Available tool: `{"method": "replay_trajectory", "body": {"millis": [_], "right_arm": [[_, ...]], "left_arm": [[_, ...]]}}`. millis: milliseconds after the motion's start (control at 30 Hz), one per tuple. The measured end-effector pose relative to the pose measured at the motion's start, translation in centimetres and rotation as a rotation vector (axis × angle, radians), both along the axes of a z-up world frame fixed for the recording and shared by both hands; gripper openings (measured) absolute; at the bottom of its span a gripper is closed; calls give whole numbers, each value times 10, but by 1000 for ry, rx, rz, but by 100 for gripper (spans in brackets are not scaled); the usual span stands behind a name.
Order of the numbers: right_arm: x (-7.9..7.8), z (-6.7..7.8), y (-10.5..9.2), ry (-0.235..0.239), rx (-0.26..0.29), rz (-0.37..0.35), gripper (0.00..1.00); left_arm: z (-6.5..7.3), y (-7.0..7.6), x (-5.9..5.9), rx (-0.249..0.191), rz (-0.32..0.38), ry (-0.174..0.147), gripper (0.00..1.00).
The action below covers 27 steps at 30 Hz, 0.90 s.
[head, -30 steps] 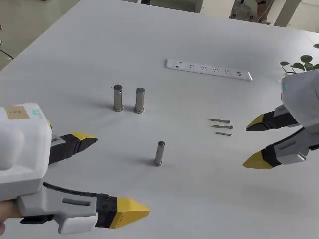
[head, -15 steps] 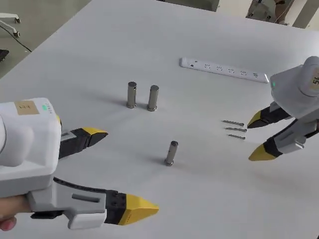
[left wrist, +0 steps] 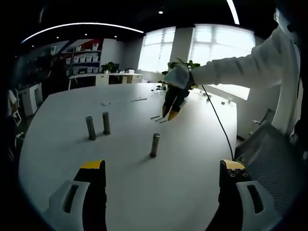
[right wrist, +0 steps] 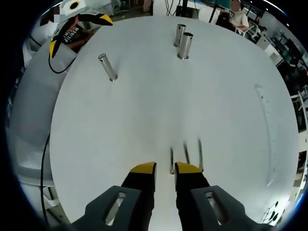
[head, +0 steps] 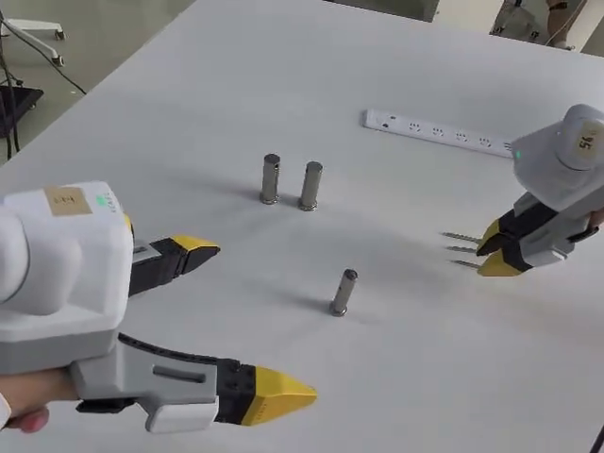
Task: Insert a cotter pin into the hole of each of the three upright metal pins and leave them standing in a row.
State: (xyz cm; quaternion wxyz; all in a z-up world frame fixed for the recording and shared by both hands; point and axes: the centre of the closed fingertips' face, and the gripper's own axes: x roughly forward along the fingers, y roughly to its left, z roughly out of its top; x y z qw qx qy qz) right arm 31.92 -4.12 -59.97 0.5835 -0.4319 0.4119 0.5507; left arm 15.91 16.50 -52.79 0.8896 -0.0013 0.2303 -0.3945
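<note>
- Holds the left gripper spread wide and empty on the near side of the lone metal pin, probably ready to steady it.
- Sets the right gripper low, right of the lone metal pin, jaws narrowed to a slim gap astride one end of one of three cotter pins lying on the table; looks like lining up the pick, no pinch yet.
- Shows two more metal pins upright, side by side, beyond the lone metal pin.
- Cannot make out any cross-holes; hides the cotter pins' right ends behind the right gripper in the head view.
</note>
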Motion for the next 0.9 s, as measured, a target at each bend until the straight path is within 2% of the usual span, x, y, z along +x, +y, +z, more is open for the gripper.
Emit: {"method": "replay_trajectory", "body": {"millis": [133,200,267,433,633,800,900], "right_arm": [[2,-7,-3,15,-32,1,9],[2,-11,-8,31,-59,10,9],[4,-13,-11,32,-79,16,9],[6,-14,-11,51,-78,-3,7],[15,-15,-12,37,-84,-5,0],[16,-14,-12,28,-82,-20,0],[15,-14,-12,14,-94,-16,0]], "left_arm": [[-4,3,-2,5,11,17,99],[-9,7,-3,24,24,34,99],[-10,9,-2,28,31,33,99],[-10,12,-3,24,45,42,99],[-15,14,-4,39,55,58,99],[-15,11,-6,30,50,67,99],[-17,10,-6,40,42,68,99]]}}
